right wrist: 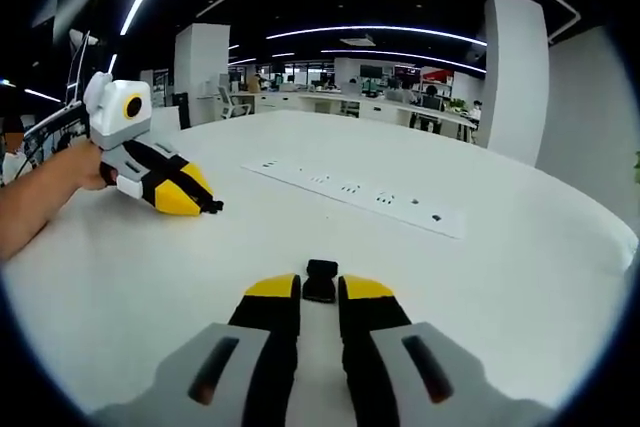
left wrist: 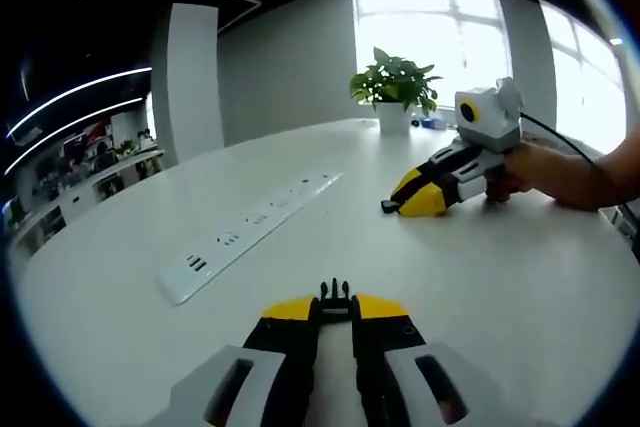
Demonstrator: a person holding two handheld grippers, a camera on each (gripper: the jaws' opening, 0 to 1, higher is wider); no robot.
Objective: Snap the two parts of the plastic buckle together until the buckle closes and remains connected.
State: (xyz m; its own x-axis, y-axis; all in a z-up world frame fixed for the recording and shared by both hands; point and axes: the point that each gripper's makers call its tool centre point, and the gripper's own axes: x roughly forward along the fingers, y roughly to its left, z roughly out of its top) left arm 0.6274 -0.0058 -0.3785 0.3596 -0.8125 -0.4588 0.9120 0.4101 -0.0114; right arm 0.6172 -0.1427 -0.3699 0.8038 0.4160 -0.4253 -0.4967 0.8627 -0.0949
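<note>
Apart, both tongs [left wrist: 336, 309] [right wrist: 319, 287] grip buckle halves [left wrist: 336, 295] [right wrist: 320, 282].

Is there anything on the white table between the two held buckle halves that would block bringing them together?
Nothing visible does. The left gripper holds the black pronged buckle half, the right gripper the black socket half; bare white table separates them.

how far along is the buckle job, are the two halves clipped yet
Done: each half is picked up. The left claw is shut on the pronged buckle half, and the right claw is shut on the socket buckle half. In hand: both claws sit low over the white table, well apart, tips facing each other. Left: bring the halves together, line prongs up with socket, and push until they snap.
</note>
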